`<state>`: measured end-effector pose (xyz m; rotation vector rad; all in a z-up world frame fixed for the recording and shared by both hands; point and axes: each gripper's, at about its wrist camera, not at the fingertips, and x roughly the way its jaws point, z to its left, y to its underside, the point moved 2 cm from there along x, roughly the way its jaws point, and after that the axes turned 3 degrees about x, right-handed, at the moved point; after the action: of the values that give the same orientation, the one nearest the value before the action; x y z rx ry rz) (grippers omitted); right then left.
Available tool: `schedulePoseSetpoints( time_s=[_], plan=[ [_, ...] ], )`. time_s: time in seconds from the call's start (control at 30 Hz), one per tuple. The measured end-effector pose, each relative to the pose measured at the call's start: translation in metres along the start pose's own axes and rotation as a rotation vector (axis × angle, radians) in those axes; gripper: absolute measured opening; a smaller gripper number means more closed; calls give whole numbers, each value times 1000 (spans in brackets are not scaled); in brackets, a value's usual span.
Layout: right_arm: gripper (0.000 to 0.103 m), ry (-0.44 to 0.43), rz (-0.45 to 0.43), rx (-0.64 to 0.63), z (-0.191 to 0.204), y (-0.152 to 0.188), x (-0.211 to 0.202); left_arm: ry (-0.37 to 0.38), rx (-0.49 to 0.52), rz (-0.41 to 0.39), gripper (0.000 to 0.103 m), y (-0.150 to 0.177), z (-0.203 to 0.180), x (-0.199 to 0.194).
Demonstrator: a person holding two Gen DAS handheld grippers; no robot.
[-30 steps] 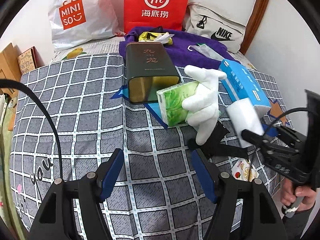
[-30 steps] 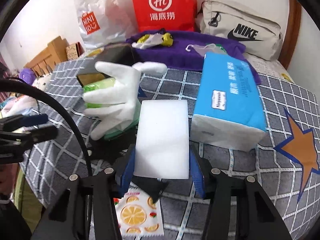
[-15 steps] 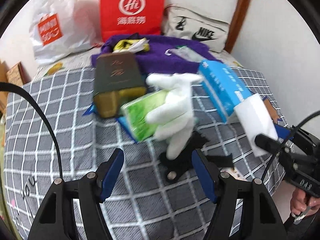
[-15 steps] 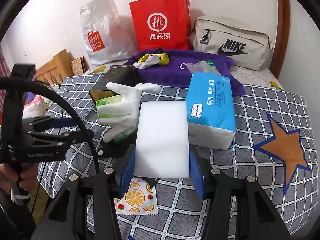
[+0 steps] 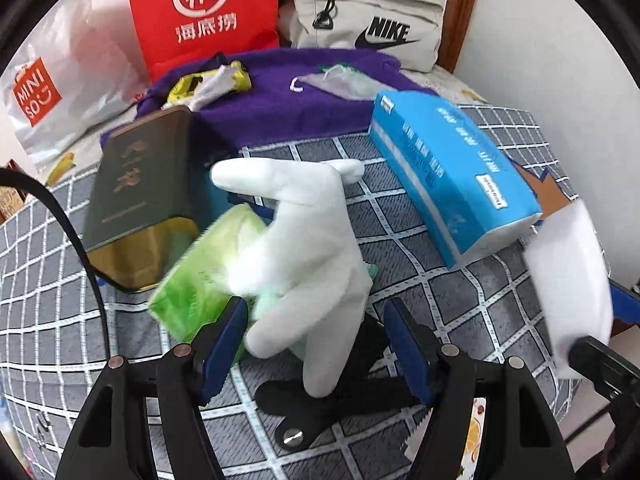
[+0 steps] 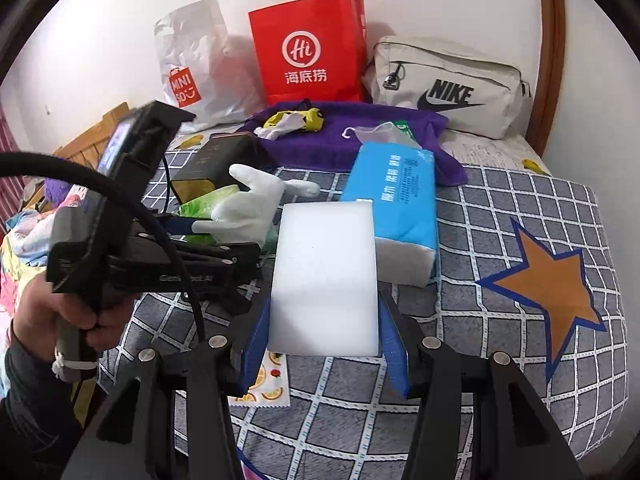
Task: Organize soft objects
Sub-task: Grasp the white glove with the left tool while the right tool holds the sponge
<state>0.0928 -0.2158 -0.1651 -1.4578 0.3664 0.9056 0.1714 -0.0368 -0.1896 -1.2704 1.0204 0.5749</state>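
Landmark: white glove form (image 5: 296, 248), a stuffed hand shape standing upright on a black stand (image 5: 316, 408) on the checked blanket (image 5: 60, 320).
Left gripper (image 5: 316, 344): jaws spread, empty, one blue pad on either side of the glove's wrist, neither visibly pressing on it.
Right gripper (image 6: 320, 344): pinching a white sponge block (image 6: 324, 276) by its long edges, held above the blanket to the glove's right.
Green tissue pack (image 5: 204, 272): leans against the glove's palm side, touching it; dark tin (image 5: 140, 196) just behind that.
Blue tissue pack (image 5: 452, 176): right of the glove, near but apart.
Risk, tipping: I judge the glove top-heavy on a narrow stand; a lopsided squeeze could topple it onto the green pack.
Risk, wrong catch: the left pad sits right by the green pack, so closing may trap its film too.
Risk, sponge: it is held only near its lower end and may sag or slip.
Materials: glove smooth, matte, rounded; sponge fine-pored, flat, sharp-cornered; packs glossy crinkled film; blanket fleecy; tin hard, satin.
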Motion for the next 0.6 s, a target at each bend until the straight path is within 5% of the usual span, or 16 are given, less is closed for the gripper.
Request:
schedulePoseSetpoints(
  time_s=[0.1, 0.2, 0.33, 0.6],
  plan=[
    [51, 6, 5, 11, -4, 1, 1, 4, 5, -21, 67, -1, -3, 2],
    [51, 8, 13, 17, -6, 1, 3, 3, 3, -20, 42, -1, -2, 1],
    [51, 5, 16, 17, -5, 2, 4, 20, -10, -29, 26, 0, 6, -8],
    [51, -4, 17, -2, 2, 4, 3, 52, -28, -67, 19, 23, 23, -41]
  ],
)
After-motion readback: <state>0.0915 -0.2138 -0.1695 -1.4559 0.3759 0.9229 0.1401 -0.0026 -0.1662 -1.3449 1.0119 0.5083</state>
